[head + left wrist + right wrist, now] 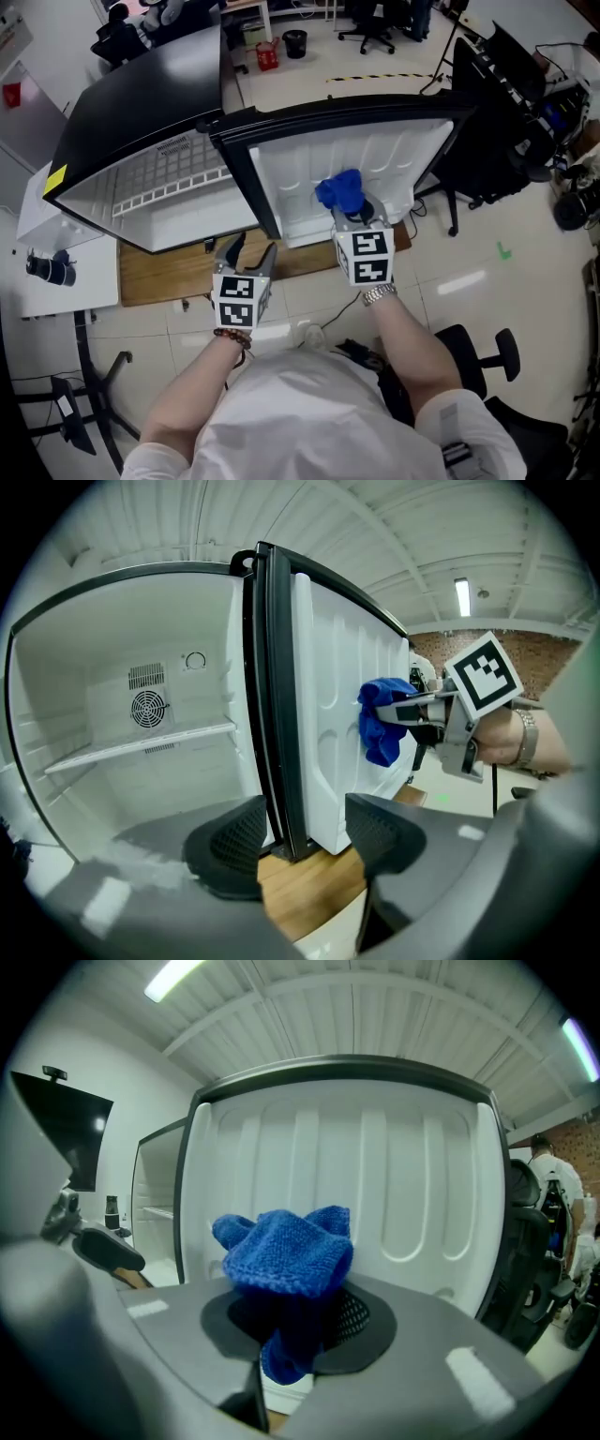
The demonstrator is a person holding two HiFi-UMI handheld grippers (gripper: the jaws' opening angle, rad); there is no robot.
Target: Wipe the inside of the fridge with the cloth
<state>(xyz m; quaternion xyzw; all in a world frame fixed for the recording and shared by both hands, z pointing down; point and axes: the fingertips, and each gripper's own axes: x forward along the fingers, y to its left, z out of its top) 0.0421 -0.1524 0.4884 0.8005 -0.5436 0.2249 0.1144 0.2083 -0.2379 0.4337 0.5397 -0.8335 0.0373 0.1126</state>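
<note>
- Black fridge, white inside [169,192]: cavity gapes left of its ribbed white door liner [384,155].
- Right gripper [350,208], pinching crumpled blue knitted cloth [339,190], squarely faces that liner, the nearer hand.
- Left gripper [249,249], jaws spread and empty, sits by the liner's hinge edge.

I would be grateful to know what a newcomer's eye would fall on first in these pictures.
The bright blue cloth, clamped in the right tool, stands out against the white inner face of the open fridge door. Left of the door, the fridge cavity shows white, with a shelf and a fan vent on its back wall; the left tool hangs open and empty by the door's lower edge.
</note>
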